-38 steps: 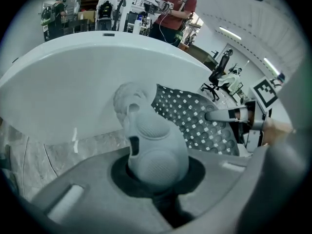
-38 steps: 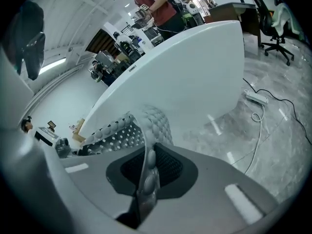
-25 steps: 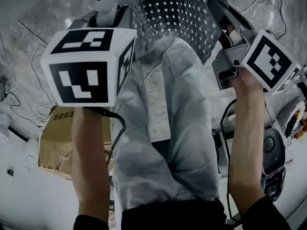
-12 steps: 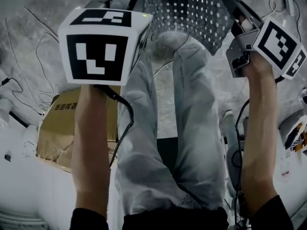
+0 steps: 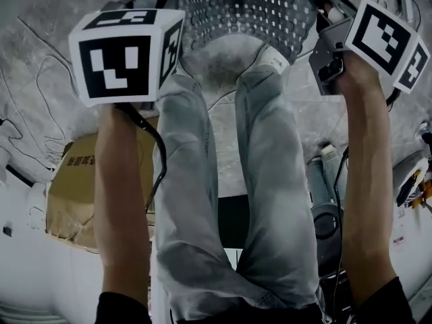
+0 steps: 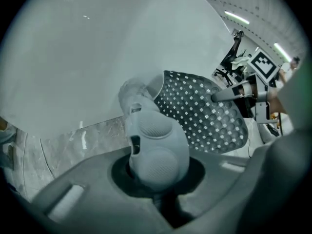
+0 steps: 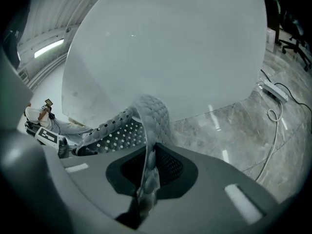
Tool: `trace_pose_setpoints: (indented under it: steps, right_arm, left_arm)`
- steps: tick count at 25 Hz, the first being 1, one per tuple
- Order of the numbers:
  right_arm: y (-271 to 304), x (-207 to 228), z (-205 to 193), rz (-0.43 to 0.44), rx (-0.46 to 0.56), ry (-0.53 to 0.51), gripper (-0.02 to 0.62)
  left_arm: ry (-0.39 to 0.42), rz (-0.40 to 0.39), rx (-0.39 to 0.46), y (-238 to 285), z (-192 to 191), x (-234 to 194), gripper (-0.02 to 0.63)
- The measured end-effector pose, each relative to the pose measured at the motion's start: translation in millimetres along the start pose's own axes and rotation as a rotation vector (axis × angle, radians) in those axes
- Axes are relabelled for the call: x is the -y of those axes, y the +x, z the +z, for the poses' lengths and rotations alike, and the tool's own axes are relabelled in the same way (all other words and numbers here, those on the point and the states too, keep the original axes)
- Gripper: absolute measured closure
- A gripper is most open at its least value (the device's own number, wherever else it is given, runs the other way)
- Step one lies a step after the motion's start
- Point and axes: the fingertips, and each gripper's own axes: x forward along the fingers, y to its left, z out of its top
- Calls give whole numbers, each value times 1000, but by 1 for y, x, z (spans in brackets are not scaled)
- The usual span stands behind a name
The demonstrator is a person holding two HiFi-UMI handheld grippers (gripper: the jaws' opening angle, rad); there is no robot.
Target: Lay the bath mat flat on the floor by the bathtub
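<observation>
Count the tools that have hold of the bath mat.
2. The left tool is shut on one end of the bath mat; the right tool is shut on the opposite end. The mat stretches between them.

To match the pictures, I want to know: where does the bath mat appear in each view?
Head view: bath mat at top centre.
Left gripper view: bath mat right of centre.
Right gripper view: bath mat lower centre, running left.
Shared landmark: the marble floor.
</observation>
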Motion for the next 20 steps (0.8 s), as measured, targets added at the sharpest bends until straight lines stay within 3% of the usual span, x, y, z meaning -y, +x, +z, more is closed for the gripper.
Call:
trace_pose_setpoints:
  steps: [10, 20]
  right_arm:
    - [57, 18, -27, -45, -88, -58, 571]
    - [86, 40, -38, -91, -110, -127, 571]
  left_arm:
    - [-14, -8, -29, 55, -25, -33, 575]
    - [-39, 18, -38, 85, -39, -58, 577]
